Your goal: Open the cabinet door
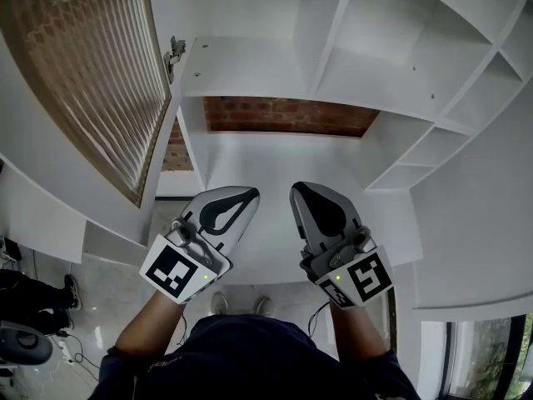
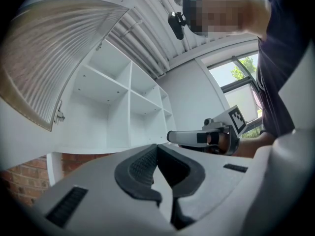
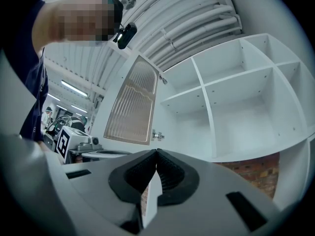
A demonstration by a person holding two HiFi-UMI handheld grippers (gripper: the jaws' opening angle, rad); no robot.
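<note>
Door [image 1: 83, 82] stands wide open, left gripper [image 1: 237, 197] and right gripper [image 1: 310, 192] both closed empty near the cabinet [image 1: 333, 65]; looks done, just back off.

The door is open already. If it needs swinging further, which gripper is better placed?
Left, probably. The door hangs open on the left gripper's side; the right gripper sits farther off, below the shelves. Both have jaws shut on nothing.

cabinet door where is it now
In the head view the cabinet door stands swung open at upper left, hinged beside the white shelves, above the left gripper.
</note>
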